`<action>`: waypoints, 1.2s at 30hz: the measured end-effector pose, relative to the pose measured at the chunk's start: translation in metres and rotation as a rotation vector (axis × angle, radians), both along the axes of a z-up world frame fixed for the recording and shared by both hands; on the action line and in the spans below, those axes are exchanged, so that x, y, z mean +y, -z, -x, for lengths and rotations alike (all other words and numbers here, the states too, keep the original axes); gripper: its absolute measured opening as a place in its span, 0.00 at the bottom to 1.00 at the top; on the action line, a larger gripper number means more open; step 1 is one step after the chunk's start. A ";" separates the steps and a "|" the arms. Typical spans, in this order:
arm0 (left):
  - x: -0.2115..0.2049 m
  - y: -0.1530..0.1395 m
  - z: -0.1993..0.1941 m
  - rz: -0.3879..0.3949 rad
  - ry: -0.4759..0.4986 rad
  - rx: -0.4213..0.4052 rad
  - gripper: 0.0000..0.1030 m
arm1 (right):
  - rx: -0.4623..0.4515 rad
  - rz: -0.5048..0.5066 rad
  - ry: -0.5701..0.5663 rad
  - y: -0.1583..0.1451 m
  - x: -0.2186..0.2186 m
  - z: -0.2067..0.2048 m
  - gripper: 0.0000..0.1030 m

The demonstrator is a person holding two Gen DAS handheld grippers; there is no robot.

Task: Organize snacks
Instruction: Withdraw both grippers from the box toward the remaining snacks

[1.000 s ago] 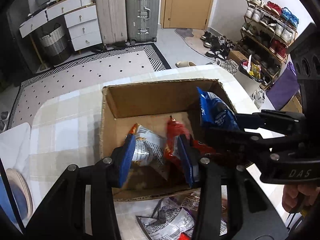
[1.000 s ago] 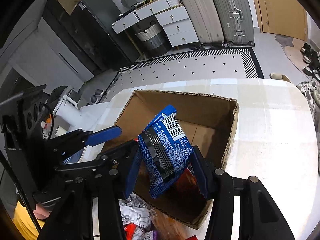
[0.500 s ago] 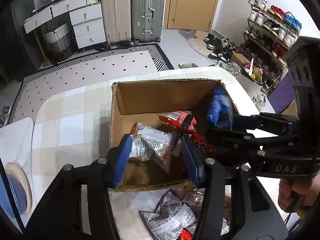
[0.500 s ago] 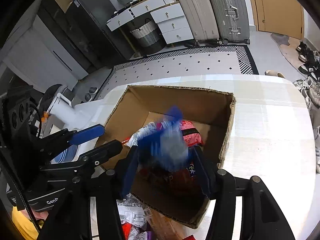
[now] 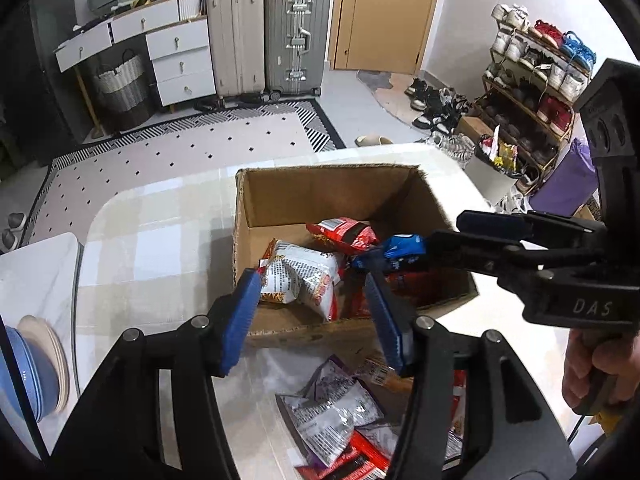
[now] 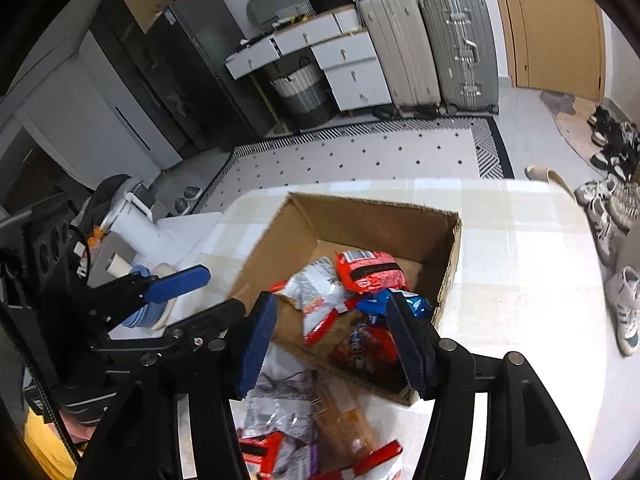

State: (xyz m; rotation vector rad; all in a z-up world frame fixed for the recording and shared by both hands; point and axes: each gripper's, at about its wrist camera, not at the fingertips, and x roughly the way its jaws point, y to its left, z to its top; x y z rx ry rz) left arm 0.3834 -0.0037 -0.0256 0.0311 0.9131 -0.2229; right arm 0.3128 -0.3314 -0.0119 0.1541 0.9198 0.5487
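loose snack packets (image 5: pixel 340 420) cut off by bottom edge, partly behind left tongs (image 5: pixel 316 316)

You're working in a lived-in home, in a room by the entrance: at the upper right of the left wrist view a shoe rack (image 5: pixel 536 76) stands loaded with trainers, with more shoes on the floor by a wooden door (image 5: pixel 384 12). Top centre, two suitcases (image 5: pixel 268 36) stand beside white drawers (image 5: pixel 176 60) and a woven laundry basket (image 5: pixel 120 88), behind a patterned rug (image 5: pixel 180 148).

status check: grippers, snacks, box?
Left gripper, right gripper open, empty. Blue snack packet lies in brown cardboard box. Loose packets remain on table.
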 end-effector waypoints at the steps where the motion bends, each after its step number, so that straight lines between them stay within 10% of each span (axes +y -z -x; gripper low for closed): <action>1: 0.000 -0.005 0.006 0.005 0.002 -0.007 0.54 | -0.015 -0.018 0.000 -0.009 -0.002 0.007 0.57; 12: 0.002 -0.068 0.092 0.041 0.004 -0.142 0.55 | -0.245 -0.025 -0.029 -0.079 -0.020 0.104 0.67; 19: -0.006 -0.120 0.180 0.020 0.005 -0.309 0.76 | -0.434 -0.101 -0.005 -0.106 -0.049 0.189 0.84; 36: -0.001 -0.163 0.378 0.050 -0.061 -0.540 1.00 | -0.611 -0.230 0.051 -0.072 -0.078 0.345 0.99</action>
